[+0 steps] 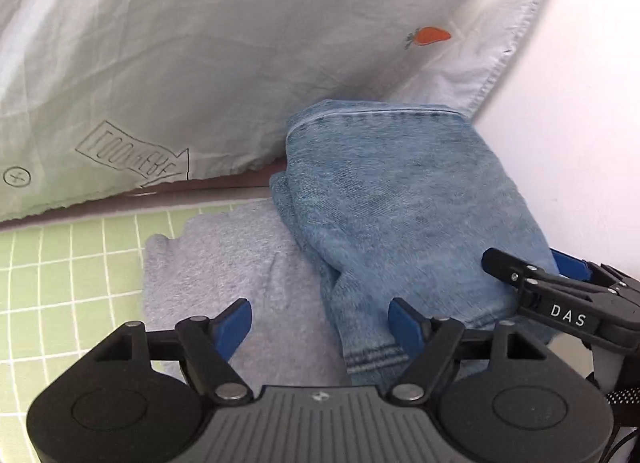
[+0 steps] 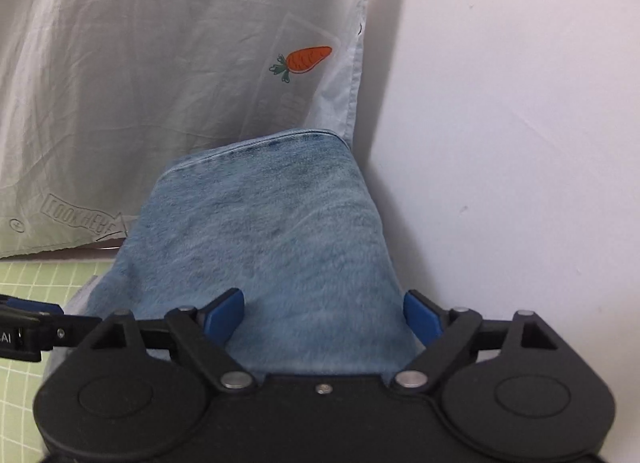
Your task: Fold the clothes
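The folded denim garment [image 1: 404,219] lies on top of a grey fleece garment [image 1: 224,275], its stitched fold edge turned toward a pale hanging sheet [image 1: 224,43] and its hemmed end nearest the left wrist camera. The grey fleece reaches out from under the denim onto the green gridded mat [image 1: 68,275]. The left gripper [image 1: 320,321] hangs just over the seam where denim meets fleece, its blue-padded fingers spread apart and pressing on nothing — one pad above the fleece, the other above the denim's hemmed end. The right gripper [image 2: 323,313] sits over the near part of the denim, released as well, its blue pads standing wide to either side of the cloth without pinching it; from the left wrist view its black fingers show at the denim's side away from the fleece. Behind the denim the pale sheet hangs down, printed with an orange carrot [image 2: 306,59] above the denim's fold edge and an outlined arrow label [image 1: 136,155] lower down, beyond the fleece. Beside the denim, opposite the mat, runs a plain white wall [image 2: 500,143].
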Available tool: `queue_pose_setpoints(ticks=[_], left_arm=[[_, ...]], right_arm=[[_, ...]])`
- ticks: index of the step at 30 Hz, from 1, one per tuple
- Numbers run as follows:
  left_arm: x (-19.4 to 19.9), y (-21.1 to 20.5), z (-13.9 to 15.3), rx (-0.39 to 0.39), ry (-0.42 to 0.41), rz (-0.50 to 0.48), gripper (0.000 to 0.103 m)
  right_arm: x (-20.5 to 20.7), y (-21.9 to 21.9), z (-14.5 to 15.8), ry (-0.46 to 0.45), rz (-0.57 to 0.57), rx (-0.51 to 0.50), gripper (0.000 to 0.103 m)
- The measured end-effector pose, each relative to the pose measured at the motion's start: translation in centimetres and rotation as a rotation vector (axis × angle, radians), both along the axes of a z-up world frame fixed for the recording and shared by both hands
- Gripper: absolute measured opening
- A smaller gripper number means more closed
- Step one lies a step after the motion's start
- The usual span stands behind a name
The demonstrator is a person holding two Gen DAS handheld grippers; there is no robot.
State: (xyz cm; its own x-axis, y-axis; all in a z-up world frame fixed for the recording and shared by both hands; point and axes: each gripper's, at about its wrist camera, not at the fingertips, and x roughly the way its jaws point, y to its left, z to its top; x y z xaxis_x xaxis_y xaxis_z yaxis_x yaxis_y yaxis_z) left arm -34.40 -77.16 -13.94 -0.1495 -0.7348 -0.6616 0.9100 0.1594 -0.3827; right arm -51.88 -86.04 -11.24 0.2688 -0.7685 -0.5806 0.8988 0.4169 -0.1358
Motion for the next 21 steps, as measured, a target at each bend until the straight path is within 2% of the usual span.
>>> queue_pose_setpoints(ticks=[2,4,5,7,11,15,17,21], left_arm=[[0.2,3.0,1.4,-0.039,-0.039,0.002,0.092],[-0.2,6.4,2.9,-0.084,-0.098,0.012,0.102],[-0.6,8.2,3.6,-0.103,-0.131,0.014,0.103],[-1.6,11.3,5.1,-0.137,-0.176,-0.009,0.103],[-3.8,17.7,7.1,-0.203,-0.243,-0.049,0.103],[-5.4,23.5,7.8,-0.247,-0.325,0.038,0.103],[-5.8,25.4,8.0,-0.226,-0.323,0.001,0.103],[-5.5,28.9,7.9,-0.206,-0.259,-0.055,0.103]], right_arm=[[-0.8,3.7,0.7,-0.060,-0.021,-0.007,0.100],[-1.2,7.7,1.4,-0.109,-0.037,-0.019,0.102],[-1.3,9.8,1.7,-0.127,-0.038,-0.027,0.102],[-1.2,13.9,2.3,-0.146,-0.037,-0.048,0.102],[-2.0,21.3,3.3,-0.132,-0.131,-0.089,0.102],[-3.3,26.9,3.8,-0.122,-0.144,-0.051,0.102],[-3.7,29.2,3.7,-0.116,-0.149,-0.041,0.102],[-4.1,33.2,3.1,-0.116,-0.186,-0.010,0.103]])
